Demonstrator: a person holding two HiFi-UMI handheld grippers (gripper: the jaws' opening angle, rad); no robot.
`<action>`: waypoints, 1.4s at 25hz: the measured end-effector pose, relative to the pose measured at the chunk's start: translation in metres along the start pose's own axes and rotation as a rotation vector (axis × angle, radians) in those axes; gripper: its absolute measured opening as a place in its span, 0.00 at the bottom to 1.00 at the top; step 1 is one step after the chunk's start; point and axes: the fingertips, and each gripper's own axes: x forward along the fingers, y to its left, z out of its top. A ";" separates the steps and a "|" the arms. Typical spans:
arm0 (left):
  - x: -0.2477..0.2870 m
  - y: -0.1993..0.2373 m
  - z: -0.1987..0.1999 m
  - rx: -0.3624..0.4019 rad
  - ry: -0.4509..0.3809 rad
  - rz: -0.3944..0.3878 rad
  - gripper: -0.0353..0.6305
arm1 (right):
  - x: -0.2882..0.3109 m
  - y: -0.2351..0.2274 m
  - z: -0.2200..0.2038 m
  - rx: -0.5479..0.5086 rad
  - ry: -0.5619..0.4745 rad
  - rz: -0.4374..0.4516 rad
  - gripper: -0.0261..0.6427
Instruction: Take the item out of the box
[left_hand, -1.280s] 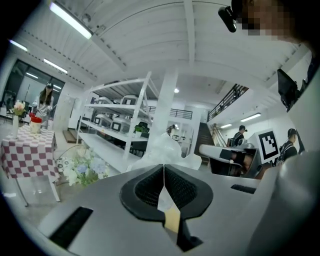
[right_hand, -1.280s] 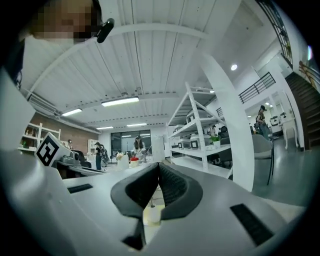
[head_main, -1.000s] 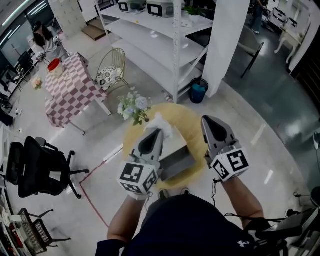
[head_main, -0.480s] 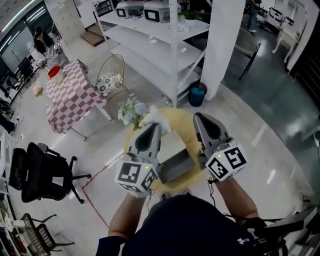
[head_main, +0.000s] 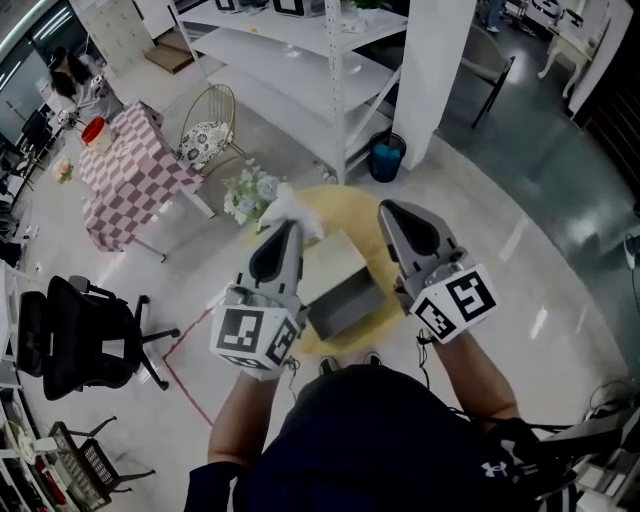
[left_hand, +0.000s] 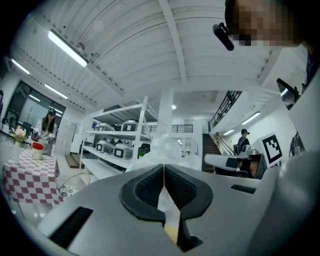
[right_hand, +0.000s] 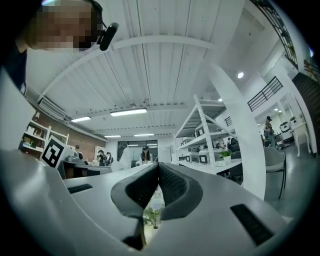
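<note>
A bunch of pale flowers (head_main: 246, 194) stands to the left of the left gripper (head_main: 289, 229), whose jaws are clenched on a crinkled clear plastic packet (head_main: 291, 204); the packet bulges out just past the jaw tips, up clear of the box. The open grey box (head_main: 341, 291) sits on the round yellow table (head_main: 366, 214), below and between the two pairs of jaws. The right gripper (head_main: 386, 208) hangs to the box's right, jaws pressed together with nothing between them.
</note>
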 end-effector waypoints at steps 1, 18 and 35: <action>-0.002 0.001 -0.002 -0.013 0.002 0.005 0.09 | -0.001 0.000 -0.003 0.007 0.008 -0.002 0.06; -0.018 0.004 -0.020 -0.084 0.012 0.002 0.09 | -0.010 0.009 -0.027 0.034 0.052 -0.030 0.06; -0.025 -0.005 -0.024 -0.103 0.014 -0.030 0.09 | -0.021 0.010 -0.029 0.053 0.058 -0.058 0.06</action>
